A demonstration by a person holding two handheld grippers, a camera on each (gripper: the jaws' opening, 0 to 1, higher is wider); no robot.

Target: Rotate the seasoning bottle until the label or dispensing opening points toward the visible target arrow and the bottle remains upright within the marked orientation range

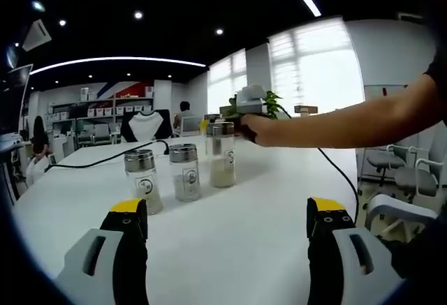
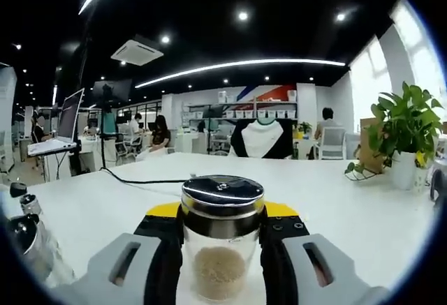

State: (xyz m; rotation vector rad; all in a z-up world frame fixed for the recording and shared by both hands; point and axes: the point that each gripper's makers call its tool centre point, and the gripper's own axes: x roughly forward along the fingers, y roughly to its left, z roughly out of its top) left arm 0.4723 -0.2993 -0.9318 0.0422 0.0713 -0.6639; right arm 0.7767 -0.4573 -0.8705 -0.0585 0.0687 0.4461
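Seasoning bottle [image 2: 222, 239] stood upright mid-tabletop [image 1: 244, 228], clamped by our right gripper [image 2: 222, 249]; left gripper [image 1: 227, 232] gaped empty; rotation apparently remained.

Left gripper view looks low across the table [image 1: 230, 242] from afar; right gripper view sits close against one bottle [image 2: 221, 239].

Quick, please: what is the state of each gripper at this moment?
Left gripper: open, holding nothing, above the white table.
Right gripper: closed on a seasoning bottle, which stands upright.
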